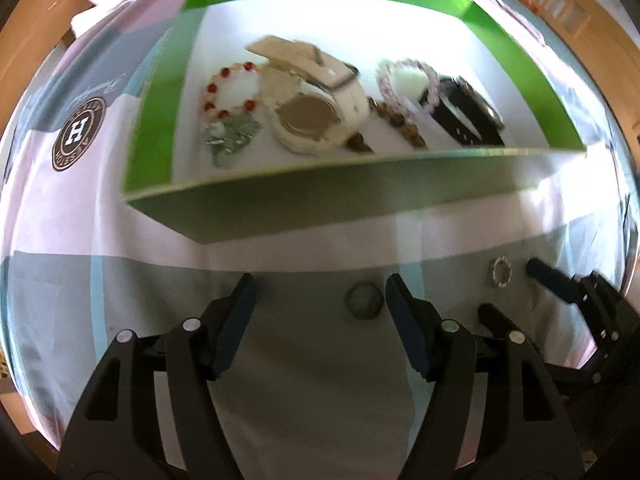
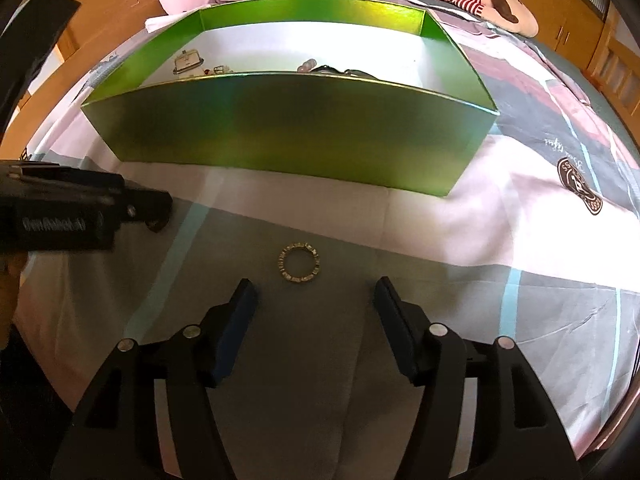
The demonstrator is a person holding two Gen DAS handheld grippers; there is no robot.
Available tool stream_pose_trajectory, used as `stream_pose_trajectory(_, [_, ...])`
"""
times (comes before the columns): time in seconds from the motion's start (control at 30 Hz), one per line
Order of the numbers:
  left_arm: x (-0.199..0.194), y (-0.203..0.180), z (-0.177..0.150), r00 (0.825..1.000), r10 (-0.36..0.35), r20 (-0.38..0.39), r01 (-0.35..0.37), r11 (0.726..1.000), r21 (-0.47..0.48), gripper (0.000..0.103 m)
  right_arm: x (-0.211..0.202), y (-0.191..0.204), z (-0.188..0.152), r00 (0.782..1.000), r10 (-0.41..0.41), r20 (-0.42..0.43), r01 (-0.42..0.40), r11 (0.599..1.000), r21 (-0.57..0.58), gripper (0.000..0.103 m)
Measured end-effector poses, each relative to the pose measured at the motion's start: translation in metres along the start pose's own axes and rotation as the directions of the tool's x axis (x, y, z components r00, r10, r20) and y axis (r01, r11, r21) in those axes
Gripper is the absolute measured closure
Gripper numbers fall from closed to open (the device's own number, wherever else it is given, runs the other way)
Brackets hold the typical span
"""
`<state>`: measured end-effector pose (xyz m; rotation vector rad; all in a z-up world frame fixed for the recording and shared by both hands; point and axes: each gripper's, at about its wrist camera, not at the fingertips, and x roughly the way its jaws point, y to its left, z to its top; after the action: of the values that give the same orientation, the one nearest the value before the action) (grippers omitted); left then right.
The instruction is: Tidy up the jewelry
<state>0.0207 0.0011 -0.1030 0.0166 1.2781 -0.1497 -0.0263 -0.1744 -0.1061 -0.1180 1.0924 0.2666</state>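
While both claws point down at the bedsheet (image 2: 460, 240), the right claw (image 2: 316, 300) stands spread with nothing between its fingers, and a small gold ring (image 2: 300, 262) studded with pale stones lies flat just ahead of its tips. The left claw (image 1: 320, 298) is spread too, empty, a dull hexagonal ring (image 1: 363, 301) lying just inside its right finger. Beyond both sits the green box (image 1: 280, 196), holding beaded bracelets (image 1: 232, 90) and watches (image 1: 316, 120).

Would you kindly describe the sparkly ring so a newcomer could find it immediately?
Start at the green box on the bedspread. On the grey fabric before its near wall lies the sparkly ring, just ahead of the open right gripper. Unlike the dark hexagonal ring nearby, it is round and stone-studded.
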Motion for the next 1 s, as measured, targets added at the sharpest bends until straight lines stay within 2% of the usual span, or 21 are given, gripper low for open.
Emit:
stream_pose_trajectory(0.13, [0.002, -0.005, -0.004, 0.999, 0.051, -0.003, -0.051, 0.998, 0.047, 0.036, 0.005, 0.002, 0.003, 1.0, -0.01, 0.003, 0.01, 1.0, -0.007, 0.033])
stream_pose_trajectory(0.23, [0.005, -0.007, -0.003, 0.992, 0.126, 0.006, -0.126, 0.99, 0.071, 0.026, 0.007, 0.002, 0.003, 1.0, -0.027, 0.007, 0.027, 1.0, -0.013, 0.026])
stream_pose_trajectory(0.4, [0.006, -0.001, 0.001, 0.992, 0.129, 0.003, -0.129, 0.99, 0.062, 0.022, 0.008, -0.001, 0.001, 1.0, -0.026, 0.005, 0.026, 1.0, -0.001, 0.018])
stream_pose_trajectory(0.53, [0.009, 0.004, 0.003, 0.989, 0.146, -0.004, -0.146, 0.988, 0.045, 0.014, 0.01, -0.002, -0.003, 1.0, -0.028, 0.008, 0.028, 1.0, 0.006, 0.004])
stream_pose_trajectory(0.63, [0.01, 0.012, 0.005, 0.989, 0.145, -0.025, -0.145, 0.989, 0.008, 0.004, 0.01, -0.002, -0.006, 0.999, -0.027, 0.03, 0.027, 1.0, 0.011, 0.003])
stream_pose_trajectory(1.0, [0.013, 0.016, 0.0, 0.99, 0.141, -0.025, -0.141, 0.99, -0.008, 0.004, 0.012, -0.007, -0.008, 0.998, -0.018, 0.063, 0.015, 0.999, 0.043, 0.002])
